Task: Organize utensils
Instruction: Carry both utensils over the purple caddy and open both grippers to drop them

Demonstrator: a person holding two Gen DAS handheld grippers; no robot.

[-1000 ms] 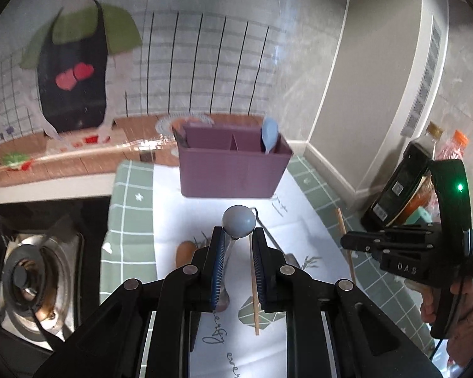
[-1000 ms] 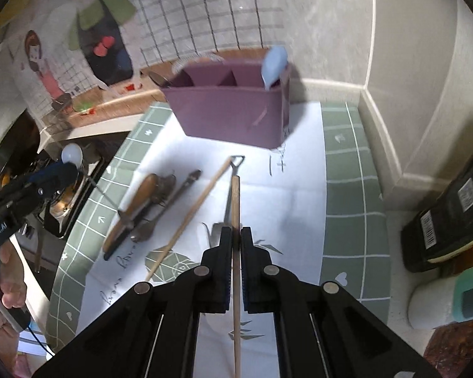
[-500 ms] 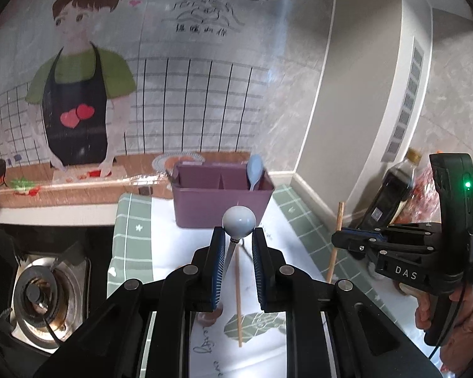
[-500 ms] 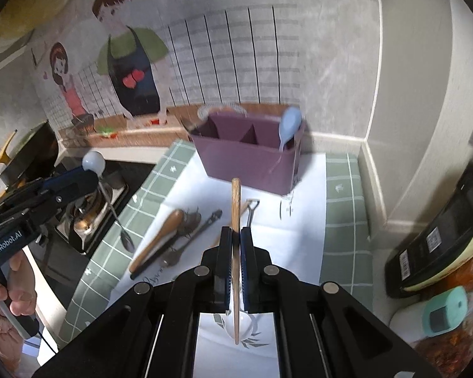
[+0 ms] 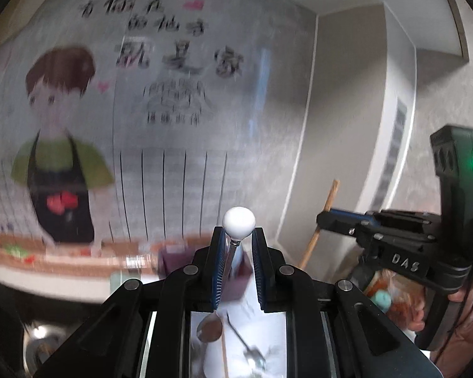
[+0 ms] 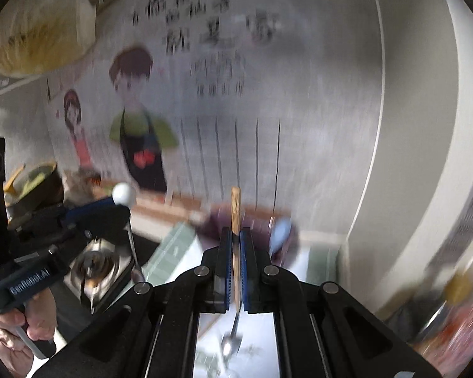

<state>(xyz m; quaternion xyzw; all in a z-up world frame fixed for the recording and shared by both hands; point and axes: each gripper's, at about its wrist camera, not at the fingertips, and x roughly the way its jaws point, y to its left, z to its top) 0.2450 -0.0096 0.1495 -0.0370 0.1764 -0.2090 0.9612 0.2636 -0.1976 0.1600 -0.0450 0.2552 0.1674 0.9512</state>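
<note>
Now each gripper (left point(image 5: 235, 271), right point(image 6: 235, 271)) clamps one utensil: spoon point(image 5: 238, 220), chopstick point(image 6: 236, 208).

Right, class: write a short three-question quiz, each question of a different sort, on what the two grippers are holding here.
1. True or false: the left gripper holds a fork.
2. What does the right gripper hold? A) chopstick B) knife C) whisk
3. Fill in: the spoon has a round ___ knob at its top.

Key: 1. False, it grips a spoon by its thin metal stem. 2. A, clamped upright between the pads. 3. White.
</note>
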